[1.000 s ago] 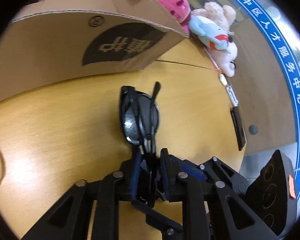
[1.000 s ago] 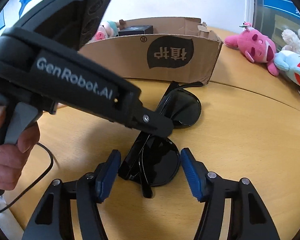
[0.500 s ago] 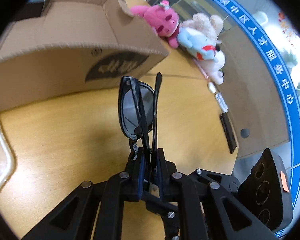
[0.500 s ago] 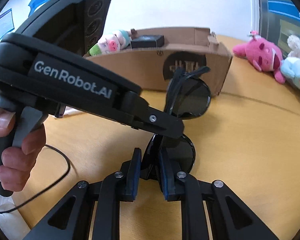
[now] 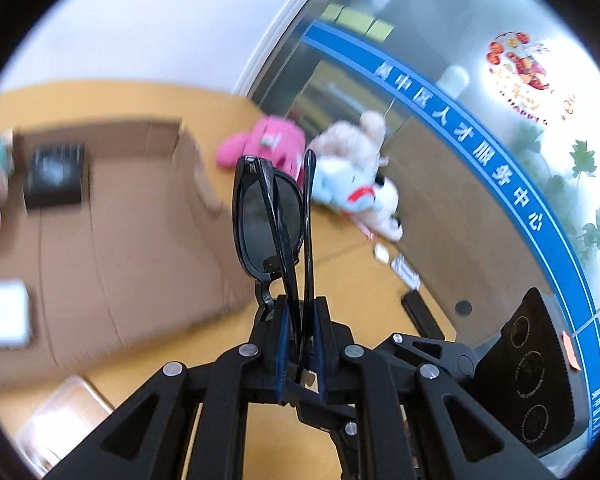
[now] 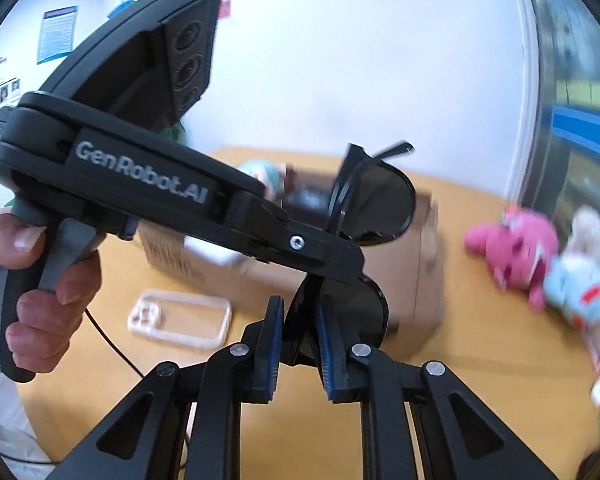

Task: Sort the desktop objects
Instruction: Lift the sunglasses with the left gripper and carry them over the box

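In the left wrist view, the left gripper (image 5: pixel 299 344) is seen closed tight on the black sunglasses (image 5: pixel 268 216), which are pinched near the middle of the frame between the blue pads. The sunglasses are held up in the air, and their long side is pointed straight away from the fingers, toward the far side of the wooden surface (image 5: pixel 340 280). The open cardboard box (image 5: pixel 132 216) is seen below and to the left of them, so it is judged that the sunglasses need to be carried that way and then lowered. A black thing (image 5: pixel 54 178) and a white thing (image 5: pixel 4 312) are already lying in the box. This view is blurred, so small things cannot be made out, and the lens nearest the fingers is hidden by them. In the right wrist view, the right gripper (image 6: pixel 298 344) is seen almost closed, with its fingers on each side of the lower dark lens of the sunglasses (image 6: pixel 370 204). It cannot be told if the pads are really pressed on the lens or are just beside it. The left gripper (image 6: pixel 340 260) is seen crossing from the left, and the upper lens is held up in front of the box (image 6: pixel 412 280). Both grippers are at the sunglasses, but the sure hold belongs to the left one. A clear phone case (image 6: pixel 180 320) is seen lying flat on the surface (image 6: pixel 500 340) beside the box, and some soft toys (image 6: pixel 516 244) are lying well apart on the right.
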A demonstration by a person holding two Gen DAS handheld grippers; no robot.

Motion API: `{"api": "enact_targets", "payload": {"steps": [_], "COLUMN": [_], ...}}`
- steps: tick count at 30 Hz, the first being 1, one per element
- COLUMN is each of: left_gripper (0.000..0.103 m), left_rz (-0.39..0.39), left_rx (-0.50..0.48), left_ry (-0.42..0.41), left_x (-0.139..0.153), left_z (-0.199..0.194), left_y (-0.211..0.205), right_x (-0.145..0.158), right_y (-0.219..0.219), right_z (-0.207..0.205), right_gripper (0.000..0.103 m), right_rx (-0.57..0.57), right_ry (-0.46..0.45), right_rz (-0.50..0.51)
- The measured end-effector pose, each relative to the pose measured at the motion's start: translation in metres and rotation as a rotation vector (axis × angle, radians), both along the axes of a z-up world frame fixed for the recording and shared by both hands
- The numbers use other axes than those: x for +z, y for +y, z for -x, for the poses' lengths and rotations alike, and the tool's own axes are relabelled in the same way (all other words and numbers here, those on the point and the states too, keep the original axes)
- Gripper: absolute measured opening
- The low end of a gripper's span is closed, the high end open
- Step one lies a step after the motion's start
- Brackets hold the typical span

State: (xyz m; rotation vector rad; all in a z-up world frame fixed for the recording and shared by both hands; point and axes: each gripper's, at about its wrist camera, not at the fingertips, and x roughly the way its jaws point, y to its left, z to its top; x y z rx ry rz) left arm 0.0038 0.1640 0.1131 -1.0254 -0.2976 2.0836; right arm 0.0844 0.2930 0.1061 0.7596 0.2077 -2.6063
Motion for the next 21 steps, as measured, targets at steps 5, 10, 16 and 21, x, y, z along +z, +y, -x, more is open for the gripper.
{"api": "enact_targets", "payload": {"steps": [5, 10, 16, 21], "left_gripper": [0.01, 0.01, 0.01, 0.01], "left_rz": [-0.024, -0.013, 0.015, 0.034], "left_rx": [-0.01, 0.012, 0.029, 0.037], "left_ry": [0.071, 0.119, 0.086, -0.028], "left_x": [0.053, 0.092, 0.096, 0.052], "left_z": [0.04, 0.083, 0.145, 0.208], "left_y": [-0.009, -0.02, -0.028, -0.028], "right_x": [0.05, 0.094, 0.11, 0.077], "right_y": [-0.005, -0.008, -0.016, -0.015], "right_z": [0.039, 0.092, 0.161, 0.231], "right_gripper": [0.015, 0.015, 0.015, 0.015], "right_rx": [0.022, 0.068, 0.098, 0.094], "right_ry": [0.08, 0.115, 0.062, -0.078], "right_rz": [0.008, 0.041, 0.07, 0.095]}}
